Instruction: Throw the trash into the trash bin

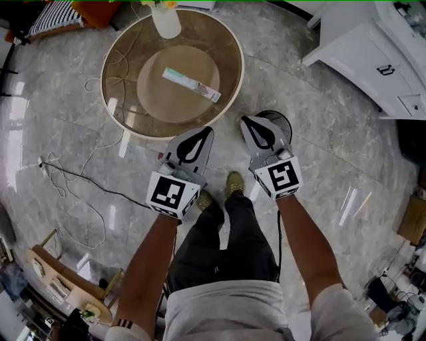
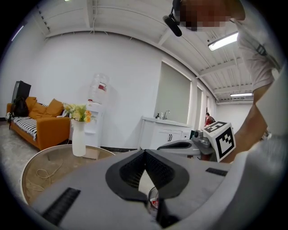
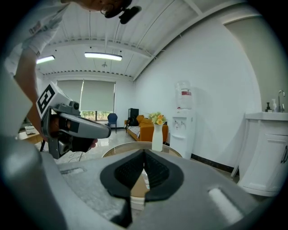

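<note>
A long white and green wrapper [image 1: 192,84] lies on the middle of the round glass table [image 1: 126,116]. My left gripper [image 1: 209,130] hangs just short of the table's near rim, its tips touching and nothing held between them. Beside it, my right gripper [image 1: 245,120] is shut and empty too. Partly hidden behind the right gripper is a dark round trash bin [image 1: 282,122] on the floor to the table's right. In the left gripper view the jaw tips [image 2: 144,152] meet, and the right gripper [image 2: 180,144] shows beside them. In the right gripper view the jaws [image 3: 144,152] are closed, facing the table [image 3: 118,149].
A white vase with yellow flowers [image 1: 166,18] stands at the table's far edge. A white cabinet [image 1: 373,53] is at the upper right. A black cable [image 1: 73,186] trails over the floor at the left. An orange sofa [image 2: 42,123] and a water dispenser [image 2: 96,108] stand by the wall.
</note>
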The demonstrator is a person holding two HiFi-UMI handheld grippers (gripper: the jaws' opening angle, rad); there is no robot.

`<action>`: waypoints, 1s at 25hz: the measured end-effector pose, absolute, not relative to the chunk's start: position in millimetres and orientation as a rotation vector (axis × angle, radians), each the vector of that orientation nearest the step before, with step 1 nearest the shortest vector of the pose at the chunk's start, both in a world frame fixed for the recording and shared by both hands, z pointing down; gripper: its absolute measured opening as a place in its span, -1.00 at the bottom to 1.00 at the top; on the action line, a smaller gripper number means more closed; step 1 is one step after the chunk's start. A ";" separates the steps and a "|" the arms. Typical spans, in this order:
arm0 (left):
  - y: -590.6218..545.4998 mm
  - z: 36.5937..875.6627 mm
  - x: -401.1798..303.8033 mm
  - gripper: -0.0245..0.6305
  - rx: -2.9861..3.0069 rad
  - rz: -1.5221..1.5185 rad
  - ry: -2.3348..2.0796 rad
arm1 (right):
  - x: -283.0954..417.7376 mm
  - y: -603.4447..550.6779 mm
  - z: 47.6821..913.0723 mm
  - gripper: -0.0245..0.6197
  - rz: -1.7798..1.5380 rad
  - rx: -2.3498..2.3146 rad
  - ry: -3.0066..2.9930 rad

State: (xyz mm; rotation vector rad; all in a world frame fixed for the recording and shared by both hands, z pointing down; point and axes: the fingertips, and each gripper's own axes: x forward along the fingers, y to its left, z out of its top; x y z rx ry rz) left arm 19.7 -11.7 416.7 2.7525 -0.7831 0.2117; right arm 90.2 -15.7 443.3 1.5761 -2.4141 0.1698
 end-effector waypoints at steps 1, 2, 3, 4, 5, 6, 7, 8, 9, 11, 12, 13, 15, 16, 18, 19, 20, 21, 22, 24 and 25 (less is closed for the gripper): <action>-13.1 416.9 11.5 -0.93 2.752 0.214 -0.789 | 81.0 -18.0 441.9 -0.93 0.164 1.566 -2.416; -14.4 417.1 3.5 -0.93 2.752 0.216 -0.795 | 71.7 -20.0 441.0 -0.93 0.161 1.555 -2.419; -15.6 417.3 -4.1 -0.93 2.751 0.217 -0.799 | 62.6 -22.1 439.6 -0.93 0.156 1.544 -2.424; -17.1 417.4 -11.2 -0.93 2.752 0.218 -0.801 | 53.7 -24.6 437.7 -0.93 0.149 1.535 -2.431; -19.1 417.3 -17.6 -0.93 2.755 0.221 -0.802 | 45.3 -27.9 435.8 -0.93 0.142 1.526 -2.440; -21.6 417.0 -23.3 -0.93 2.758 0.223 -0.802 | 37.5 -31.7 434.4 -0.93 0.134 1.517 -2.449; -24.5 416.7 -28.3 -0.93 2.760 0.223 -0.804 | 30.3 -35.9 433.7 -0.93 0.125 1.503 -2.456; -27.6 416.6 -33.0 -0.93 2.761 0.223 -0.806 | 23.3 -40.1 434.2 -0.93 0.119 1.484 -2.459; -30.7 416.8 -37.6 -0.93 2.760 0.222 -0.809 | 16.0 -43.8 435.9 -0.93 0.116 1.460 -2.460; -37.0 419.0 -46.7 -0.93 2.757 0.221 -0.817 | 1.0 -51.3 439.4 -0.93 0.116 1.419 -2.469; -40.3 421.0 -50.5 -0.93 2.754 0.221 -0.821 | -5.5 -55.0 440.7 -0.93 0.116 1.404 -2.473; -43.7 423.4 -53.5 -0.93 2.751 0.222 -0.826 | -10.6 -58.7 442.5 -0.93 0.118 1.391 -2.473; -51.4 428.2 -57.0 -0.93 2.742 0.222 -0.835 | -16.0 -67.0 448.4 -0.92 0.118 1.368 -2.468; -55.5 430.3 -58.0 -0.93 2.737 0.220 -0.840 | -17.2 -72.0 452.1 -0.92 0.117 1.359 -2.466; -63.1 434.7 -59.4 -0.93 2.723 0.217 -0.847 | -19.1 -81.6 459.1 -0.92 0.130 1.340 -2.456; -66.5 437.2 -59.7 -0.93 2.716 0.216 -0.850 | -19.7 -86.0 463.3 -0.91 0.138 1.330 -2.450; -70.0 440.2 -59.5 -0.93 2.710 0.216 -0.851 | -19.6 -90.3 468.4 -0.89 0.143 1.319 -2.446; -73.8 443.4 -58.7 -0.93 2.705 0.218 -0.852 | -19.0 -94.7 473.9 -0.88 0.145 1.307 -2.443; -78.0 446.9 -57.8 -0.93 2.701 0.223 -0.853 | -18.4 -99.1 479.0 -0.86 0.147 1.296 -2.440; -87.3 453.8 -57.1 -0.93 2.691 0.233 -0.860 | -18.1 -107.5 488.4 -0.80 0.159 1.273 -2.434; -92.0 457.0 -57.1 -0.93 2.683 0.237 -0.866 | -18.2 -111.4 493.3 -0.78 0.169 1.260 -2.431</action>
